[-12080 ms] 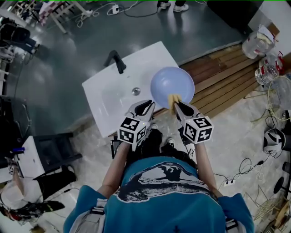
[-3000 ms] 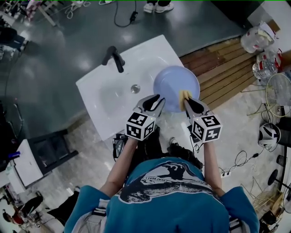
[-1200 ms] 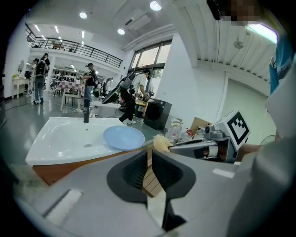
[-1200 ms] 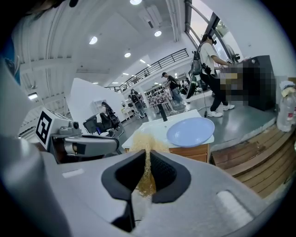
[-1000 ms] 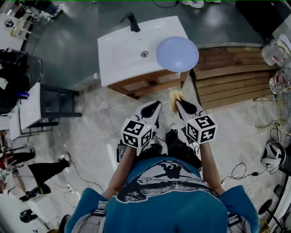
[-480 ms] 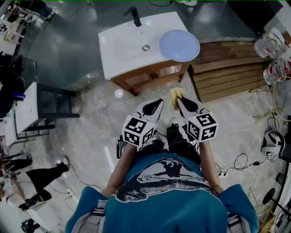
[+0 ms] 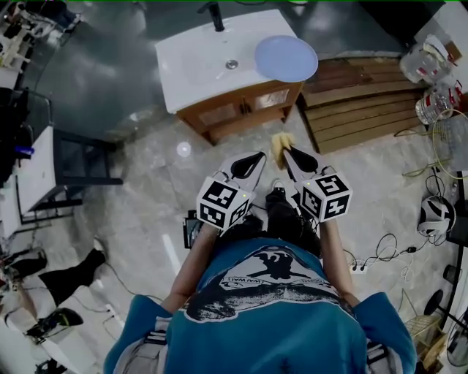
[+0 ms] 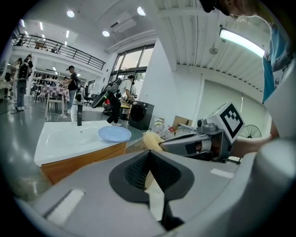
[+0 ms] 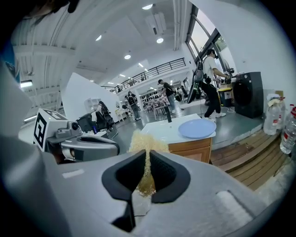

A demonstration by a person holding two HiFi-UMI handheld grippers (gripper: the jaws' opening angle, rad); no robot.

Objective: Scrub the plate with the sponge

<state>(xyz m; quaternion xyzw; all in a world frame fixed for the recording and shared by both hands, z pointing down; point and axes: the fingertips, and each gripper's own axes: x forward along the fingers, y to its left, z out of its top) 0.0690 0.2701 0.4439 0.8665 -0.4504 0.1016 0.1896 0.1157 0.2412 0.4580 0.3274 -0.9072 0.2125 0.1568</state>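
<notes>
The light blue plate (image 7: 286, 58) lies on the right end of the white sink counter (image 7: 191, 62), far ahead of both grippers. My right gripper (image 7: 287, 151) is shut on the yellow sponge (image 7: 278, 144), which sticks out past its fingertips over the floor. In the right gripper view the sponge (image 9: 145, 141) is squeezed between the jaws and the plate (image 9: 197, 128) sits on the counter beyond. My left gripper (image 7: 257, 158) hangs beside the right one, shut with nothing in it. The left gripper view shows its jaws (image 8: 149, 155) closed and the plate (image 8: 114, 134) far off.
A black faucet (image 7: 213, 14) stands at the sink's back edge. Wooden decking (image 7: 365, 102) runs to the right of the cabinet, with plastic bottles (image 7: 431, 88) at its far end. Cables and a white helmet (image 7: 436, 219) lie on the tiled floor at right. A dark bench (image 7: 80, 157) stands at left.
Earlier both grippers were at the plate over the sink. They now hang over the floor, well back from the cabinet, with the plate left on the counter. The sponge stays in the right gripper.
</notes>
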